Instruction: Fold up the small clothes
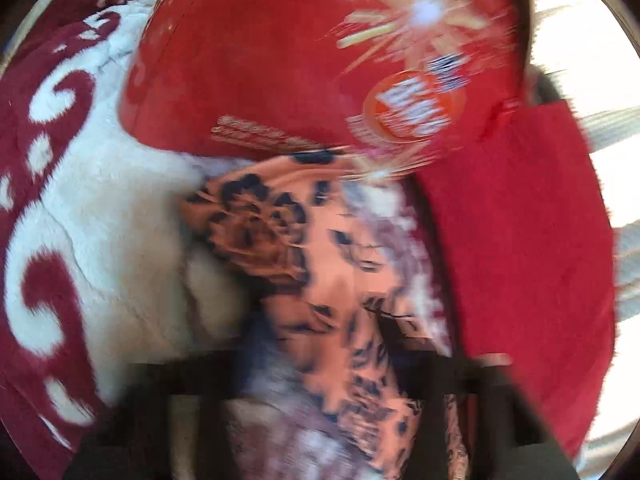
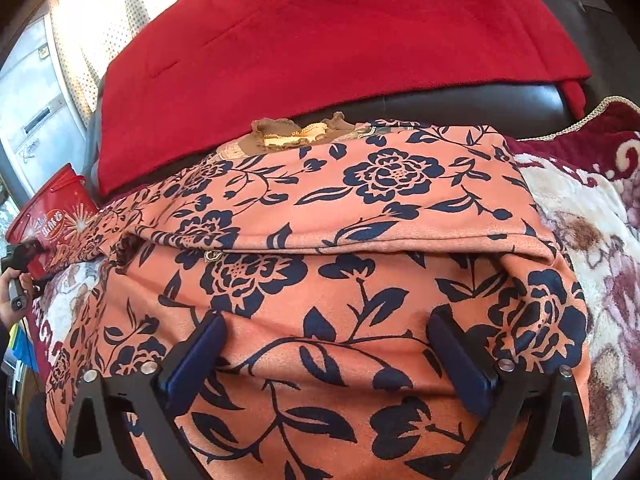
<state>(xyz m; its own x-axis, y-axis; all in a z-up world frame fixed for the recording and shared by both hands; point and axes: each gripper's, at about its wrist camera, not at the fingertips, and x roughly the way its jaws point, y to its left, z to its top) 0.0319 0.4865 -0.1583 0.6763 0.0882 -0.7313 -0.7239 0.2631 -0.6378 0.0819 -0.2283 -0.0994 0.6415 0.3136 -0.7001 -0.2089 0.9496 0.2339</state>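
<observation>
The right gripper (image 2: 326,354) hovered with its jaws spread wide over an orange garment (image 2: 340,264) printed with dark blue flowers, folded across the middle. It lay on a plush floral blanket (image 2: 592,248). A red cloth (image 2: 320,40) lay beyond it; a red bucket (image 2: 54,208) stood at the blanket's left edge.
</observation>
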